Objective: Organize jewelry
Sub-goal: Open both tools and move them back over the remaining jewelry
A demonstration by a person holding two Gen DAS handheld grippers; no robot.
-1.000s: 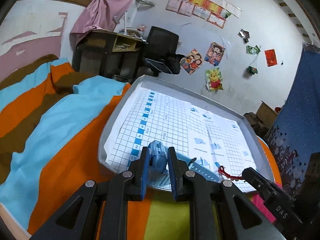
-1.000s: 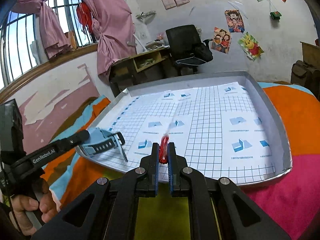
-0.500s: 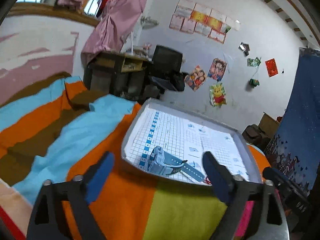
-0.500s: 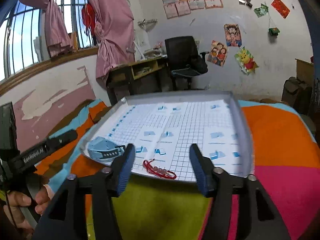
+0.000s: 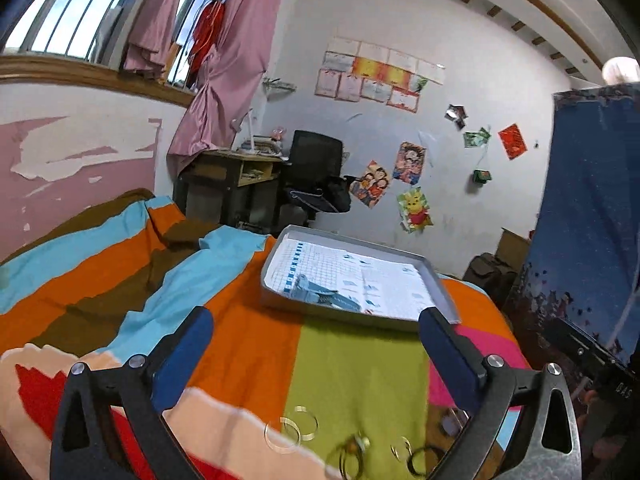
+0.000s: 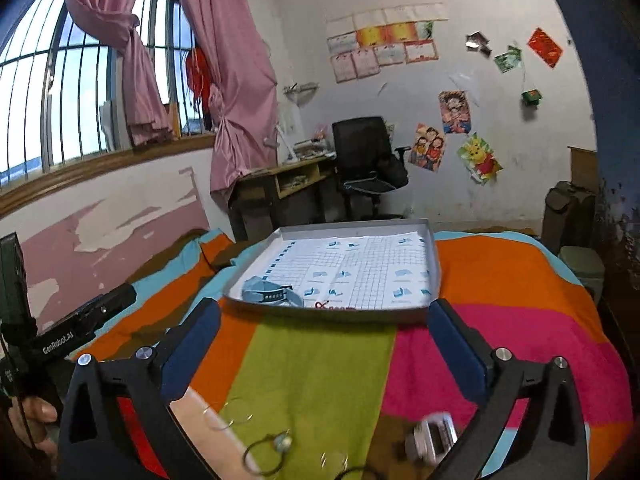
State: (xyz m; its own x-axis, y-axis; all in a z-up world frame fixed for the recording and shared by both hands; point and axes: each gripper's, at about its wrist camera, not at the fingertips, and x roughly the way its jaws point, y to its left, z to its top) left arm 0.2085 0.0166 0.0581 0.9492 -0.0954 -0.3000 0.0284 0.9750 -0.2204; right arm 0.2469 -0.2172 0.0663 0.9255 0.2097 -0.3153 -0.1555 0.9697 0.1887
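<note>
A grey tray (image 5: 340,310) (image 6: 434,264) lined with gridded paper lies on the striped bedspread. A light-blue watch (image 5: 320,292) (image 6: 266,290) and a red bracelet (image 6: 334,306) lie in its near part. My left gripper (image 5: 316,354) is open and empty, well back from the tray. My right gripper (image 6: 326,346) is open and empty, also back from the tray. Loose rings (image 5: 294,428) (image 6: 228,416), a bangle with a charm (image 6: 272,446) and a small silver piece (image 6: 434,438) lie on the bedspread close below the grippers.
The bedspread (image 5: 240,344) has orange, blue, green and pink stripes. A desk (image 6: 280,184) and black chair (image 6: 366,160) stand by the far wall. A blue curtain (image 5: 592,220) hangs at the right. The left gripper shows at the left in the right wrist view (image 6: 76,330).
Both grippers opened, leaving the watch and the red bracelet in the tray, then pulled back and up. Loose rings on the bedspread have come into view.
</note>
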